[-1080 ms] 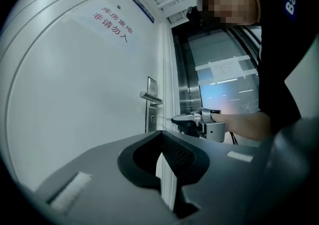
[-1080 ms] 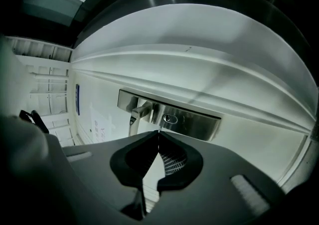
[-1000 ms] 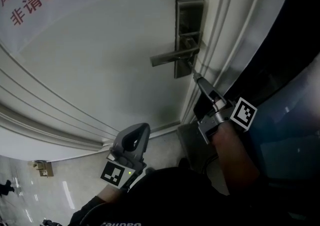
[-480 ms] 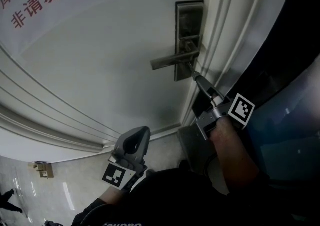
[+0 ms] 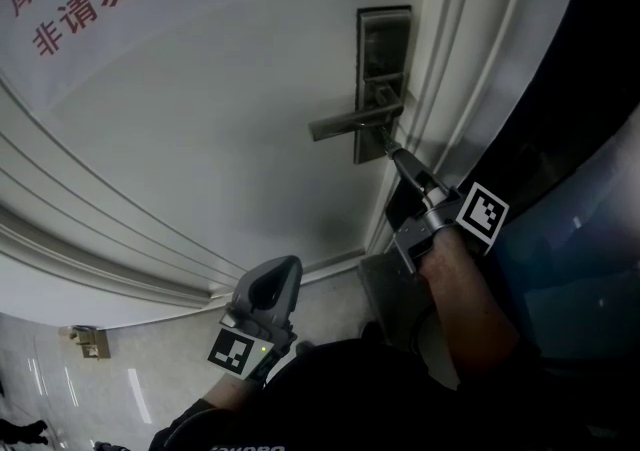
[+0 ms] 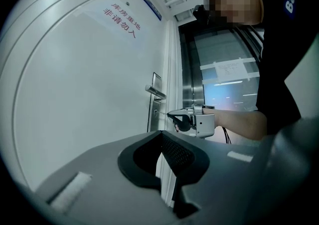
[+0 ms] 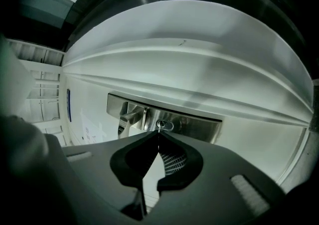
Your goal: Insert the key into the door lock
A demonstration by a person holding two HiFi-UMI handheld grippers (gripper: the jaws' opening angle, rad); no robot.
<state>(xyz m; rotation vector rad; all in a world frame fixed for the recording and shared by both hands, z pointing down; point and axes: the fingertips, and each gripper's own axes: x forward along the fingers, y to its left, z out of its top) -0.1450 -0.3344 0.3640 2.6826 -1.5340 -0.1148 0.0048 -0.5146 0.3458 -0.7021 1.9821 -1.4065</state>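
The white, smooth-painted door (image 5: 220, 139) fills most of what I see, with moulded ridges along its frame edge. On it sits the tall brushed-metal lock plate (image 5: 383, 49), flat and rectangular. It carries a straight metal lever handle (image 5: 350, 122) that juts towards the door's middle.

My left tool (image 5: 285, 269) hangs low, well apart from the lock, with its dark jaws closed together on nothing. My right tool (image 5: 398, 159) is by far the nearer. It points at the plate just under the lever, jaws pinched tight on the thin silvery metal key (image 7: 159, 127).

The key's long axis carries on the tool's own line, and the small oval keyhole (image 7: 169, 125) lies dead ahead of its tip. The tip looks to be at the hole's mouth, perhaps just inside; these views won't settle it. I judge the coming push must run straight along that axis, with no sideways lean.
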